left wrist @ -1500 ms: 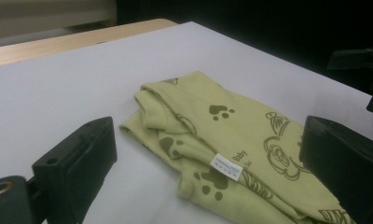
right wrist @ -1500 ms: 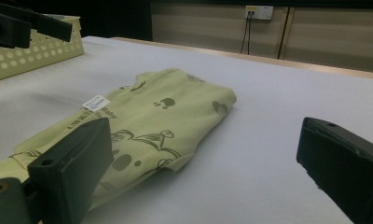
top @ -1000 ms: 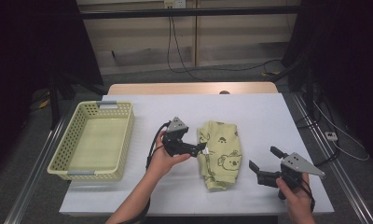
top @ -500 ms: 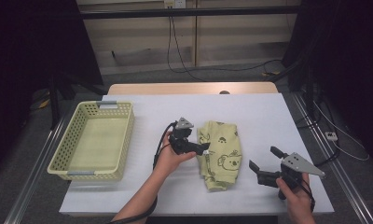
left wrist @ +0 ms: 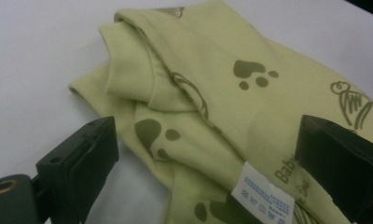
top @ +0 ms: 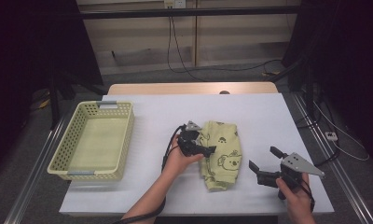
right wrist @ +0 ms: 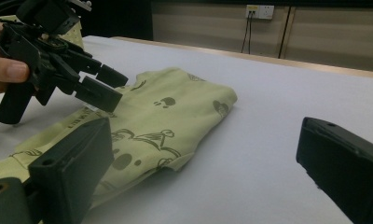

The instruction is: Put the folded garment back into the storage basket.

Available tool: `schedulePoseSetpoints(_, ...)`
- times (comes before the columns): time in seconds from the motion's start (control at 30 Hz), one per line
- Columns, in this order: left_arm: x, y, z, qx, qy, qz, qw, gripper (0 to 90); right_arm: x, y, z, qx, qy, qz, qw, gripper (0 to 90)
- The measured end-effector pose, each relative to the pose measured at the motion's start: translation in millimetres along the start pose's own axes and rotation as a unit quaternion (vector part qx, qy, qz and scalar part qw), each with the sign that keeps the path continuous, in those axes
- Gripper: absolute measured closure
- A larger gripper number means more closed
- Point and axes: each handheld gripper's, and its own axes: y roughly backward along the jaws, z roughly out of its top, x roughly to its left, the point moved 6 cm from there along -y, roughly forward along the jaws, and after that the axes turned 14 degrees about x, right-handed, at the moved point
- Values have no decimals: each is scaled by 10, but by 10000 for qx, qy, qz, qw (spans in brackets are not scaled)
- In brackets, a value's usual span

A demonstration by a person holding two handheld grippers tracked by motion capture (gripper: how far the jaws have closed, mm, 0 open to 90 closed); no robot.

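Observation:
A folded yellow-green baby garment (top: 222, 156) with paw and bear prints lies at the table's middle. A hand holds my left gripper (top: 208, 150) at the garment's left edge, jaws open over the cloth. In the left gripper view the garment (left wrist: 212, 88) and its white label (left wrist: 264, 196) lie between and below the wide-apart jaws of the left gripper (left wrist: 208, 140). My right gripper (top: 263, 157) stands open on the white table, to the right of the garment and apart from it. The right gripper (right wrist: 205, 135) looks at the garment (right wrist: 175, 107) and the left gripper (right wrist: 106, 86).
A pale yellow plastic basket (top: 63, 154) stands at the left of the white table (top: 175, 112). Cables trail from both grippers. The table's wooden far edge (top: 189, 88) borders dark floor with wires, and metal rails run along both sides.
My left gripper has moved right and a little nearer, from beside the garment onto its left edge. The right gripper has stayed put.

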Motion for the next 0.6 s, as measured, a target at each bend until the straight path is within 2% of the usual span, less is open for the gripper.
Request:
schedulePoseSetpoints(0.1,-6,-40,-17,72,98,5,9999,62,-5,3,-1,1,-7,-13,10000,36)
schedulePoseSetpoints(0.17,1,-38,-19,131,62,65,9999,65,-9,2,-1,0,-1,-17,10000,36)
schedulePoseSetpoints(0.23,1,-48,-20,132,115,182,9997,65,-5,2,-3,9,-6,-10,10000,36)
schedulePoseSetpoints(0.27,-4,-51,-21,158,88,100,9998,65,-3,2,-3,10,-8,-2,10000,36)
schedulePoseSetpoints(0.37,-6,-51,-25,218,39,169,9996,68,-1,3,-2,8,-7,-2,10000,37)
schedulePoseSetpoints(0.5,-36,-67,-20,164,163,284,9993,83,-3,1,-3,12,-1,-3,10000,36)
schedulePoseSetpoints(0.6,-68,-78,-11,234,252,426,9985,89,-3,-1,-3,13,3,-3,10000,36)
